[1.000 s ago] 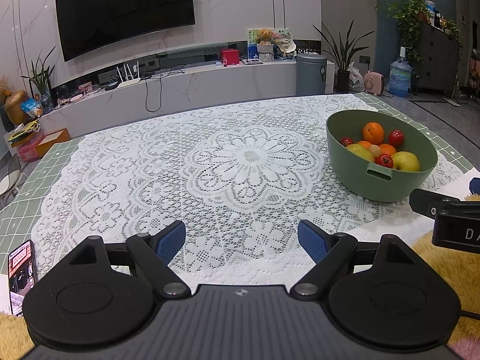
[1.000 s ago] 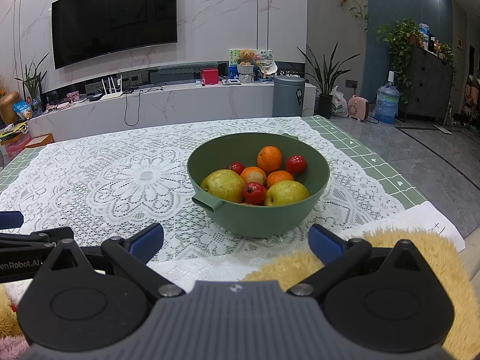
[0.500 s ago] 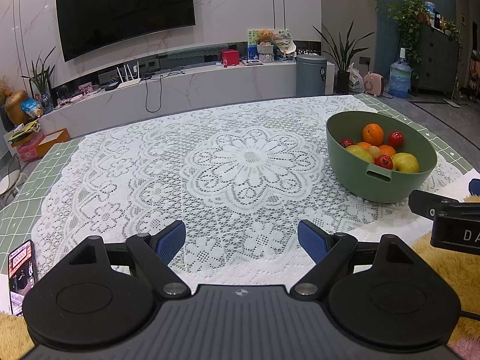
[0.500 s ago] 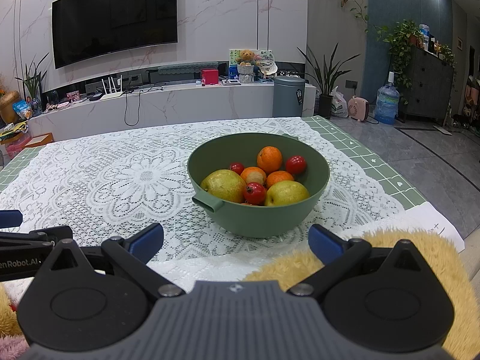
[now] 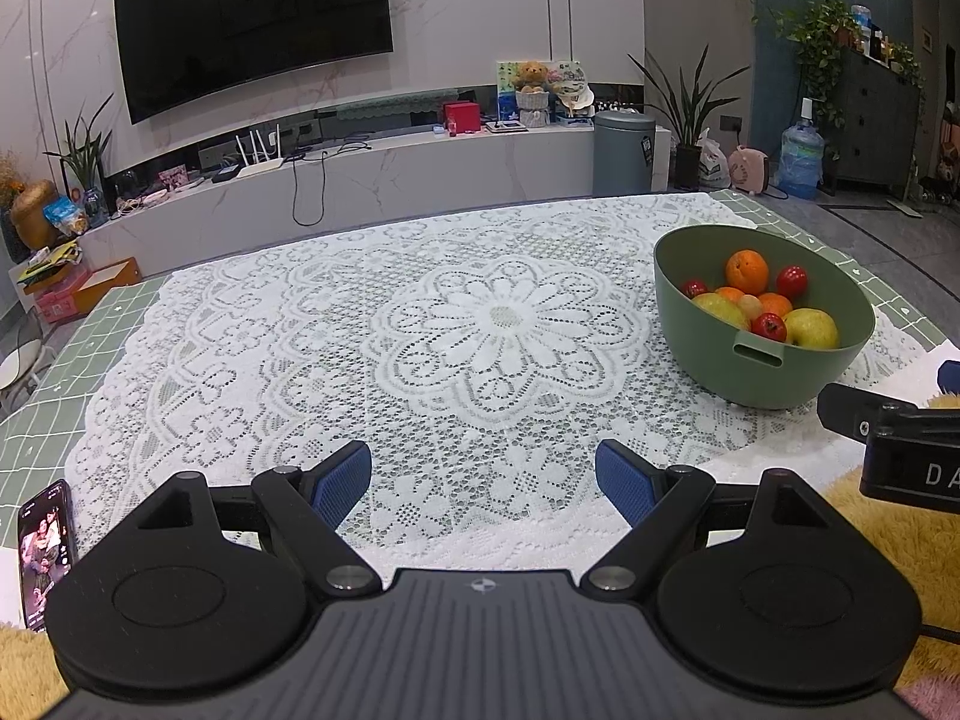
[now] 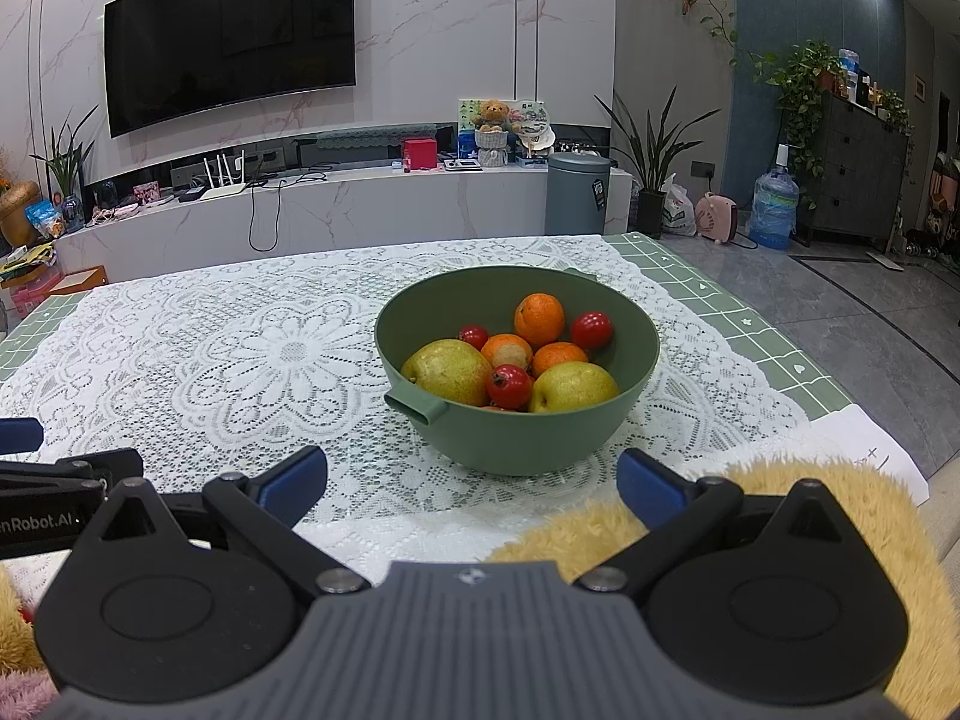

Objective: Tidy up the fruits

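A living room with a wall-mounted TV (image 5: 255, 18) and a long marble shelf lies behind a table (image 5: 54, 372) spread with a white lace cloth (image 5: 480, 330). At the far left edge a phone (image 5: 45, 552) lies face up with its screen lit. The left gripper (image 5: 483, 483) hovers low over the near part of the cloth, jaws spread wide with nothing between them, well apart from any fruit. Further right stands a green bowl (image 6: 522, 444) holding all the fruit in view: two yellow pears (image 6: 447, 372) at the front, several oranges (image 6: 539, 318) and small red fruits (image 6: 509, 386) among them. The right gripper (image 6: 471, 483) faces the bowl from just in front, jaws likewise released and empty, above a yellow fluffy mat (image 6: 840, 498) at the table's near edge. No fruit lies on the cloth and no second container shows, so either the gathering is already done or the sorting has not begun; from these views I cannot tell which. If sorting is meant, every piece remains to be lifted out, and the right gripper is the nearer one.
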Action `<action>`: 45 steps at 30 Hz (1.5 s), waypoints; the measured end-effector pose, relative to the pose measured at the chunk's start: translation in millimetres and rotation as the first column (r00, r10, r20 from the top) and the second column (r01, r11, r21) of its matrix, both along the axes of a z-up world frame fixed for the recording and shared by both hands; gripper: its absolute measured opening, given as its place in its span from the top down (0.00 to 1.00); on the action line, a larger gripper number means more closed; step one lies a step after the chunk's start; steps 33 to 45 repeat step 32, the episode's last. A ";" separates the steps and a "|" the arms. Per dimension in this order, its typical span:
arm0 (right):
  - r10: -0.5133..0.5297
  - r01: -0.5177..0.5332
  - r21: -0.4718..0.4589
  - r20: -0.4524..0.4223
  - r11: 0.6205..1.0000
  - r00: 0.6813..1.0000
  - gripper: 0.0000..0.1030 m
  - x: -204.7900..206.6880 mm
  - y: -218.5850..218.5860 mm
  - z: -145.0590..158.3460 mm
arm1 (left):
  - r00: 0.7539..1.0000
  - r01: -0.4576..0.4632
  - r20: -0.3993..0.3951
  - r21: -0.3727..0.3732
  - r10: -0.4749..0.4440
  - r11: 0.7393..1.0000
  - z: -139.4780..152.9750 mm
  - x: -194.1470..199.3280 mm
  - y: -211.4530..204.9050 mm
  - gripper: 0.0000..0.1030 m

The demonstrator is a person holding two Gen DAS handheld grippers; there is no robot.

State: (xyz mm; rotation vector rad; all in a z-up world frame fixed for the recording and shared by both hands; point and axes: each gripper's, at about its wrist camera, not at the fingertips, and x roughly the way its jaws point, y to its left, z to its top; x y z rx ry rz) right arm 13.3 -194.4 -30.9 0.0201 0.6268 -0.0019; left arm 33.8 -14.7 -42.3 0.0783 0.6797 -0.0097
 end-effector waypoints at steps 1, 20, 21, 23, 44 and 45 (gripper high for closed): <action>0.000 0.000 0.000 0.000 1.000 1.000 0.04 0.0 0.0 -0.1 | 1.000 0.000 0.000 0.000 0.000 1.000 0.3 0.1 0.1 0.04; 0.001 -0.001 -0.001 0.000 1.000 1.000 0.04 0.2 -0.1 -0.4 | 1.000 0.011 0.008 0.001 -0.011 1.000 3.2 -1.6 0.6 0.04; 0.001 -0.001 -0.002 0.000 1.000 1.000 0.04 0.2 0.2 -0.5 | 1.000 0.012 0.011 0.003 -0.012 1.000 3.8 -1.5 0.2 0.04; 0.001 -0.001 -0.002 0.000 1.000 1.000 0.04 0.2 0.0 -0.5 | 1.000 0.010 0.017 0.005 -0.010 1.000 4.0 -2.4 0.0 0.04; 0.001 -0.001 -0.002 0.000 1.000 1.000 0.04 0.3 0.1 -0.6 | 0.999 0.026 0.033 -0.002 -0.026 1.000 5.6 -4.5 -0.9 0.04; 0.001 -0.001 -0.002 0.000 1.000 1.000 0.04 0.3 0.1 -0.6 | 0.999 0.026 0.033 -0.002 -0.026 1.000 5.6 -4.5 -0.9 0.04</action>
